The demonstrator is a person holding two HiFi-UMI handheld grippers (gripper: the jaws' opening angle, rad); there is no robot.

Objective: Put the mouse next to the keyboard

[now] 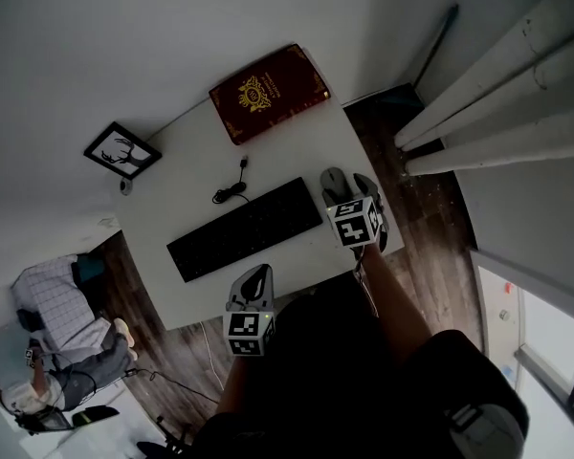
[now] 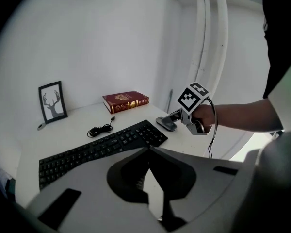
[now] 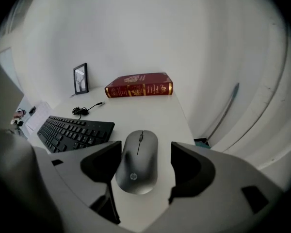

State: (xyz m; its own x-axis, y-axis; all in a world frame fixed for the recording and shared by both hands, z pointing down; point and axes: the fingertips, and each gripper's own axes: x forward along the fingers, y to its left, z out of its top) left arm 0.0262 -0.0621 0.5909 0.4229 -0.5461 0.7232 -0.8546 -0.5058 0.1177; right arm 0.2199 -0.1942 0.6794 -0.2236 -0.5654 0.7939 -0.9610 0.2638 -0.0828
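Note:
A grey mouse [image 3: 137,161] lies on the white table [image 1: 172,208], just off the right end of the black keyboard [image 1: 244,228]. My right gripper [image 3: 145,149] is open with a jaw on either side of the mouse; a strip of table shows between the mouse and the right jaw. From the head view that gripper [image 1: 349,191] sits over the table's right front corner, the mouse [image 1: 335,182] beside it. My left gripper [image 1: 256,273] hovers at the table's front edge, below the keyboard, tips together and empty. Its own view shows the keyboard [image 2: 97,149] and the mouse [image 2: 166,123].
A dark red book [image 1: 268,92] lies at the back of the table, a framed deer picture [image 1: 122,150] at the back left, and a coiled black cable [image 1: 231,191] behind the keyboard. White pipes [image 1: 497,94] run along the right. A person [image 1: 62,323] sits on the floor at lower left.

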